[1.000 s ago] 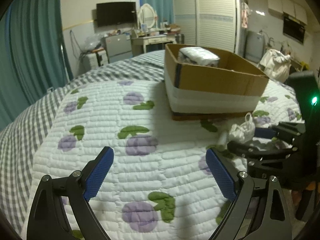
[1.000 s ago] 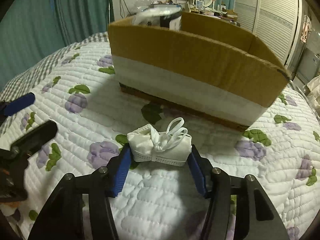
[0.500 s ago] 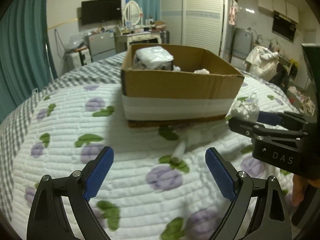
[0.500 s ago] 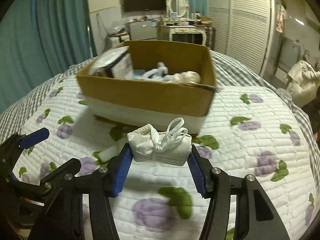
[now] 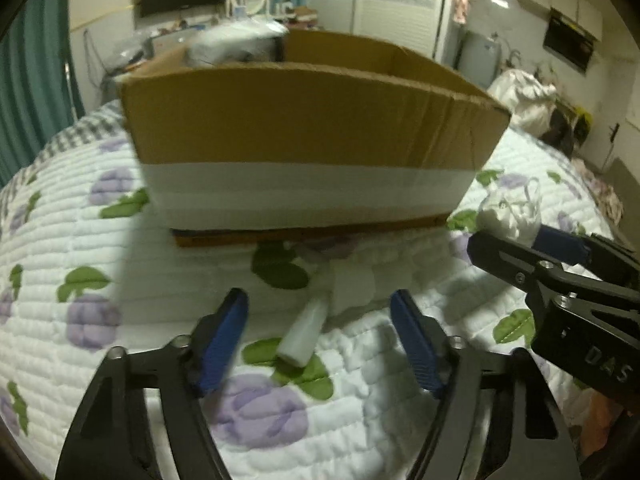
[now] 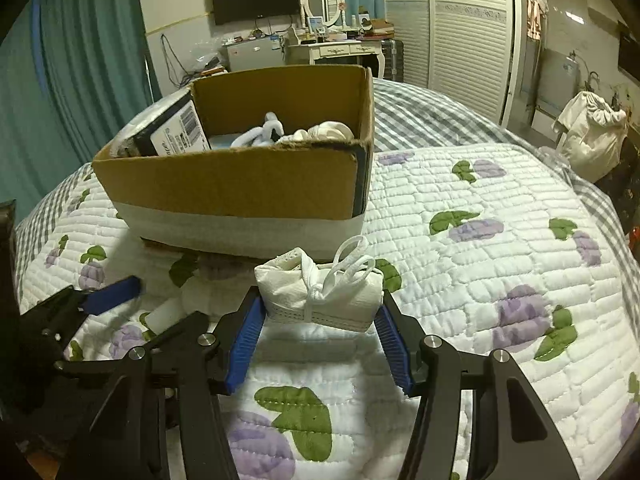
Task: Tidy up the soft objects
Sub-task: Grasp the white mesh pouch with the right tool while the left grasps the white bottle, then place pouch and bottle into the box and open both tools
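Note:
My right gripper [image 6: 318,312] is shut on a folded white face mask [image 6: 320,296] and holds it above the quilt, in front of the cardboard box [image 6: 240,184]. The mask also shows in the left wrist view [image 5: 510,214]. The box holds a dark packet [image 6: 172,132] and white soft items [image 6: 304,132]. My left gripper [image 5: 320,320] is open, low over the quilt, with a small white tube [image 5: 304,332] and a white cloth piece [image 5: 354,282] lying between and just beyond its fingers. The box [image 5: 308,144] stands right behind them.
The bed is covered by a white quilt with purple flowers [image 6: 500,248] and a grey checked blanket [image 6: 420,108]. A dresser with a mirror [image 6: 332,44], a TV, wardrobes and teal curtains stand beyond the bed.
My left gripper has moved closer to the box and lower, narrowing its opening around the white tube. My right gripper has carried the mask to the right, past the box's corner.

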`<state>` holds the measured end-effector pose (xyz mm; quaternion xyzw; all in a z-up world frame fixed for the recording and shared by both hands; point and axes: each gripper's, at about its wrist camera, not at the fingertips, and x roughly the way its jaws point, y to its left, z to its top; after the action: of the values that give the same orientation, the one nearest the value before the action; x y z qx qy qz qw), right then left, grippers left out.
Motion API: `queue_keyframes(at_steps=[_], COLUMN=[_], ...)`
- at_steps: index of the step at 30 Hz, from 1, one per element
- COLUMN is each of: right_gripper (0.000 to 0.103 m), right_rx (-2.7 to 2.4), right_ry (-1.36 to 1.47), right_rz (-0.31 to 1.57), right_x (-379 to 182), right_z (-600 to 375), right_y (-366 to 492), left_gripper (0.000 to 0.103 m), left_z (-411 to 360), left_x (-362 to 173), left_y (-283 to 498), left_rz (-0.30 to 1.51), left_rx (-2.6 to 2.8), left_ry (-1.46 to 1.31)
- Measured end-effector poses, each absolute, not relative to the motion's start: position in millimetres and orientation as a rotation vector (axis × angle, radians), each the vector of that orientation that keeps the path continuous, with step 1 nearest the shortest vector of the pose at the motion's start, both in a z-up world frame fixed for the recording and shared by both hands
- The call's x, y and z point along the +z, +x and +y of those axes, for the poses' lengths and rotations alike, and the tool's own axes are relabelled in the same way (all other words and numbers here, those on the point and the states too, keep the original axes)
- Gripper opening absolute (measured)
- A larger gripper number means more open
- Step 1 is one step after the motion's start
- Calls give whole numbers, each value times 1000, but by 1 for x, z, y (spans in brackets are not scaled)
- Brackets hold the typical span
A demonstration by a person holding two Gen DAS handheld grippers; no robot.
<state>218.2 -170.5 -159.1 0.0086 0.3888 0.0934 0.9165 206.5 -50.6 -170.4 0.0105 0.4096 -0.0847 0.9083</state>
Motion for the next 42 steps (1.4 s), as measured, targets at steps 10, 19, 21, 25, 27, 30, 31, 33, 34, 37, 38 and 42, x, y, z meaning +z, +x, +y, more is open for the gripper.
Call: queue_keyframes(at_steps=[10, 19, 21, 25, 27, 30, 31, 33, 34, 37, 38, 42], right_gripper=[56, 56, 56, 55, 55, 55, 55, 55, 55, 55, 55, 55], right_rx=[214, 244, 250, 252, 255, 260, 261, 274, 278, 279, 276, 297], right_ry=[34, 66, 69, 44, 11, -36, -40, -32, -30, -60, -76, -96], right_rz=[803, 773, 758, 712, 683, 642, 633, 606, 599, 558, 543, 517], right_x=[-162, -133, -119, -87, -67, -38, -31, -10, -3, 28, 37, 61], right_z=[-173, -182, -183, -183, -181, -181, -182, -185, -186, -185, -185, -183], right_y=[216, 190, 181, 161, 149, 133, 130, 123, 121, 117, 117, 129], left_gripper=[17, 13, 13, 13, 13, 13, 13, 13, 13, 13, 13, 13], left_z=[-59, -51, -54, -61, -63, -58, -57, -58, -56, -53, -52, -47], left_x=[-172, -136, -122, -88, -69, -41, -30, -11, -5, 16, 22, 40], left_y=[196, 159, 151, 136, 129, 119, 119, 117, 115, 116, 118, 131], left_rz=[866, 824, 799, 739, 703, 649, 633, 600, 590, 555, 542, 507], left_rx=[-205, -191, -191, -187, -182, -177, -177, -171, -169, -164, -162, -154], left_ry=[65, 30, 33, 55, 68, 63, 59, 51, 48, 38, 37, 50])
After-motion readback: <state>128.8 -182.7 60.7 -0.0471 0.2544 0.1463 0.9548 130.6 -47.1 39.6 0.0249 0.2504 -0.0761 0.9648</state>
